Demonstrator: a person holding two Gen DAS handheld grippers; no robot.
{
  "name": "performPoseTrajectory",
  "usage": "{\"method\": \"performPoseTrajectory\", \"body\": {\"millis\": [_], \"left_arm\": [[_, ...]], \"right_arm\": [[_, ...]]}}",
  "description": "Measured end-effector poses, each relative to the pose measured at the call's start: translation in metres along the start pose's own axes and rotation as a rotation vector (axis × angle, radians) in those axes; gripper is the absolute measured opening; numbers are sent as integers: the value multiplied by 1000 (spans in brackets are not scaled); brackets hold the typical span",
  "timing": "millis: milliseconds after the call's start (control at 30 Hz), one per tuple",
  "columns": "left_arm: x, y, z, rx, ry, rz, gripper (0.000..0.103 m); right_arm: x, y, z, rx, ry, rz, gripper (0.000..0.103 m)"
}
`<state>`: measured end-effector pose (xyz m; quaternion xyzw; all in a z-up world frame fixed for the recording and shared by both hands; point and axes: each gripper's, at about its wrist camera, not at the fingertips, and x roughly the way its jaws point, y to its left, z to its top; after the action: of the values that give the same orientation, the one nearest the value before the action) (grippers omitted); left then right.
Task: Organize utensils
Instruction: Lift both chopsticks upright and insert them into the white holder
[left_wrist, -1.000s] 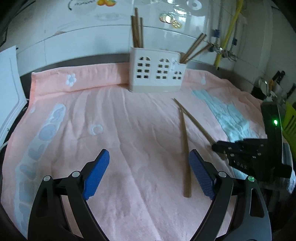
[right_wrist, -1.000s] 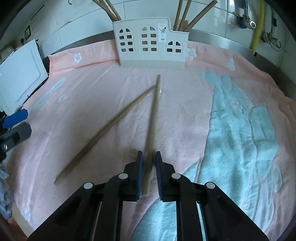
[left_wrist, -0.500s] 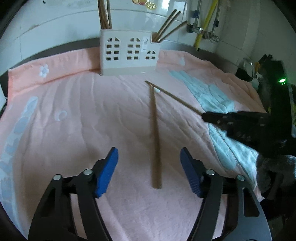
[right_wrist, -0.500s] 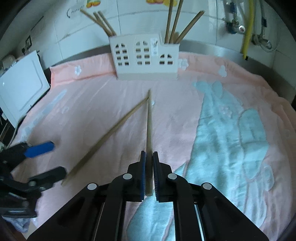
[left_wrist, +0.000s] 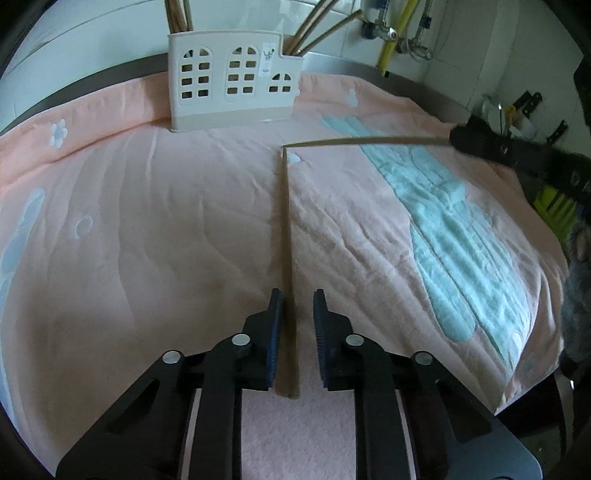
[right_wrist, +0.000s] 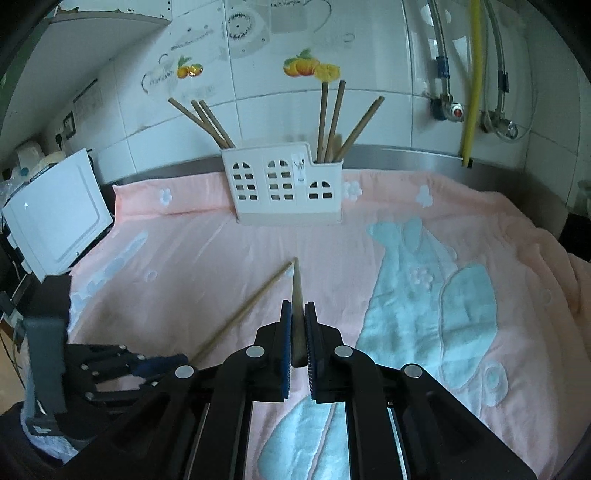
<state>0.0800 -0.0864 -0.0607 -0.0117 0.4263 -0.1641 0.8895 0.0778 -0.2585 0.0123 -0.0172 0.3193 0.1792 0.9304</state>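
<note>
Two wooden chopsticks are off the rack. One chopstick (left_wrist: 286, 221) lies flat on the pink towel, its near end between the blue pads of my left gripper (left_wrist: 297, 295). Those jaws are closing; a gap still shows on the right pad's side. My right gripper (right_wrist: 298, 304) is shut on the other chopstick (right_wrist: 296, 280) and holds it above the towel, pointing at the white utensil holder (right_wrist: 284, 192). The left wrist view shows that held chopstick (left_wrist: 369, 141) level, gripped by the right gripper (left_wrist: 476, 142). The right wrist view shows the left gripper (right_wrist: 147, 365) low on the left.
The holder (left_wrist: 232, 92) stands at the towel's far edge with several chopsticks upright in its end compartments. The pink towel (left_wrist: 147, 221) with pale blue patches covers the counter. A white panel (right_wrist: 55, 218) leans at the left. Pipes and a yellow hose (right_wrist: 474, 74) run down the tiled wall.
My left gripper came forward and down over the lying chopstick and its jaws narrowed from wide apart to close beside it. My right gripper rose, lifting its chopstick off the towel.
</note>
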Motion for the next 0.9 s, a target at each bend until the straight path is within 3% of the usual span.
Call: {"method": "performPoseTrajectory", "body": {"millis": [167, 433, 900], "left_arm": [[3, -1, 1, 10, 9, 33, 7], [-3, 8, 6, -14, -5, 24, 6], [-80, 20, 60, -15, -240, -12, 5]], "right_arm": [[0, 0, 1, 1, -4, 3, 7], [-10, 3, 11, -8, -32, 11, 7], [-31, 11, 50, -39, -101, 43, 7]]}}
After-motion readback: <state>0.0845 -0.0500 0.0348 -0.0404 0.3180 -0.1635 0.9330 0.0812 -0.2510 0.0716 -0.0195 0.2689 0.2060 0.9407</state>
